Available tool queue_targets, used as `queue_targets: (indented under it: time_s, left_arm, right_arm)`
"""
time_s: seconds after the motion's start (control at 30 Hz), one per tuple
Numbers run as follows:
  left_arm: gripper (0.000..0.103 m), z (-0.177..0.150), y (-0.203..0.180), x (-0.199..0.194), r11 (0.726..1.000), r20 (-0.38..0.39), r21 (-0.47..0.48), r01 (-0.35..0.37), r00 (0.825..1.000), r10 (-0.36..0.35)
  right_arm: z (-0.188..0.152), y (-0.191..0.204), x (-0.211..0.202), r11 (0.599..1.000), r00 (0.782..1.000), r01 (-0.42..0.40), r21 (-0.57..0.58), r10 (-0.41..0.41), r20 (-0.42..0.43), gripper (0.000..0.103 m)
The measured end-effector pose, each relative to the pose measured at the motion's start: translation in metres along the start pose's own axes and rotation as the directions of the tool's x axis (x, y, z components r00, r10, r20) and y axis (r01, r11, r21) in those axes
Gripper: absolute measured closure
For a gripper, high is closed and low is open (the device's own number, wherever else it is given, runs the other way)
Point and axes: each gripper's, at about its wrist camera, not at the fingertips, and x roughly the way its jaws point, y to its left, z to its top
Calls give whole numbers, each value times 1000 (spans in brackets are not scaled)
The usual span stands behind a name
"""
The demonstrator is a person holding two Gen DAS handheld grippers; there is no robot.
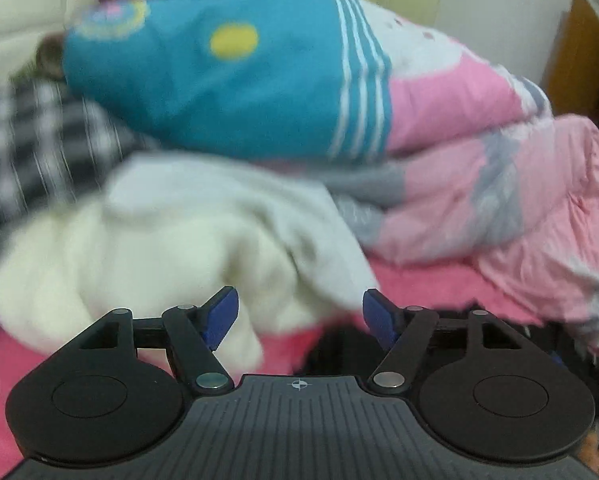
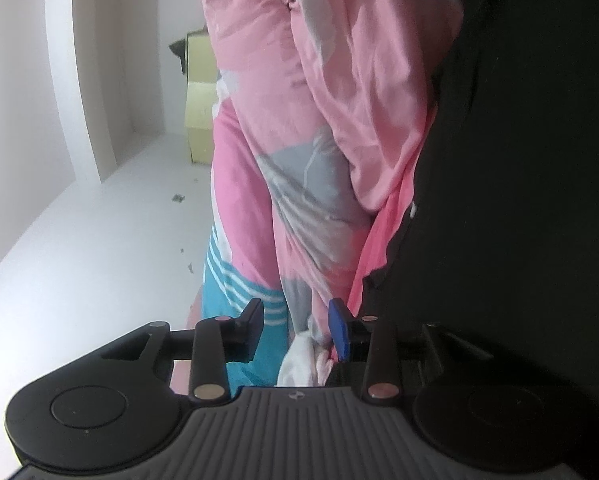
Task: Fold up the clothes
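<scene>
Clothes (image 1: 147, 240) lie beyond the left claw (image 1: 299, 316), tilted downward, empty, apart; right claw (image 2: 297, 330) level, apart.

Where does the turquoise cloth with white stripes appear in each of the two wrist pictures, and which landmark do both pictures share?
Left wrist view: the turquoise cloth with white stripes fills the upper centre, on top of the pile, above the white fleece garment.
Right wrist view: it shows at the bottom centre, just beyond the gripper's left finger.
Shared landmark: the pink and grey quilt, which lies directly beside the striped edge in both.
</scene>
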Motion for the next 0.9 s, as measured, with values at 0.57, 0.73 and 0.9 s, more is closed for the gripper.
queue_targets:
  time_s: [0.57,0.73,0.9]
  left_arm:
    - [36,-64,-1,24,996,117,83,19,993,-28]
    - [57,-71,8,29,996,75,75,49,996,-54]
    - [66,-70,16,32,997,48,22,70,996,-71]
  right_arm:
    - [-67,96,77,867,921,157,-474,-301,-247,65]
    - [-112,144,169,738,806,178,-651,-488,-334,65]
    - [-179,159,254,436,668,117,-892,-699,-254,65]
